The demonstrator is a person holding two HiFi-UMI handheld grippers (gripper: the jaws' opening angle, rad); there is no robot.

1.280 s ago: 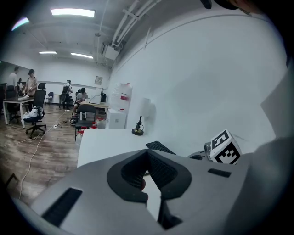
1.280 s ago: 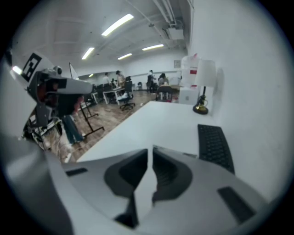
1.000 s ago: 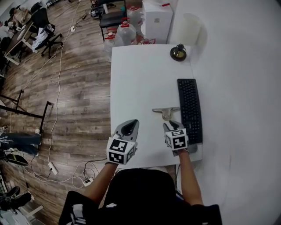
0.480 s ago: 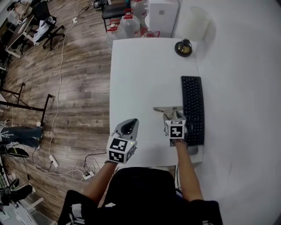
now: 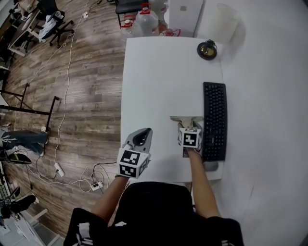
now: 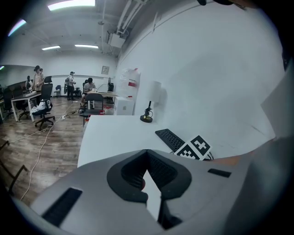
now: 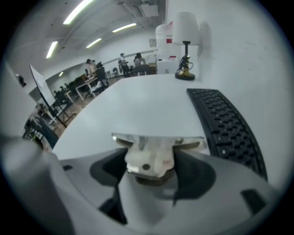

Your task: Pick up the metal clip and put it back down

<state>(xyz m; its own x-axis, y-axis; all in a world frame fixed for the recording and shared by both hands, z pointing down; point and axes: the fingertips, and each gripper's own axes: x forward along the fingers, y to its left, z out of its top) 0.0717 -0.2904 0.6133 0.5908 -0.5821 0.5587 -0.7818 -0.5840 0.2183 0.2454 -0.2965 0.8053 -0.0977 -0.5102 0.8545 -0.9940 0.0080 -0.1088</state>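
The metal clip (image 5: 185, 119) lies flat on the white table (image 5: 159, 81), just left of the black keyboard (image 5: 214, 120). My right gripper (image 5: 188, 128) stands right behind it, and its jaws are opening. In the right gripper view the clip's silver handle (image 7: 149, 156) sits between the two dark pads (image 7: 108, 172), and its long bar lies crosswise in front. My left gripper (image 5: 141, 134) hovers over the table's near left corner. Its fingertips (image 6: 158, 163) meet with nothing between them.
A small lamp with a round base (image 5: 207, 49) stands at the table's far right corner. Water bottles (image 5: 144, 21) and a white cabinet (image 5: 185, 9) stand beyond the far edge. A wall runs along the right. Cables trail over the wooden floor (image 5: 72, 96) on the left.
My right gripper has moved forward up to the clip and its jaws have spread around the handle. The clip lies where it was. The left gripper has hardly moved.
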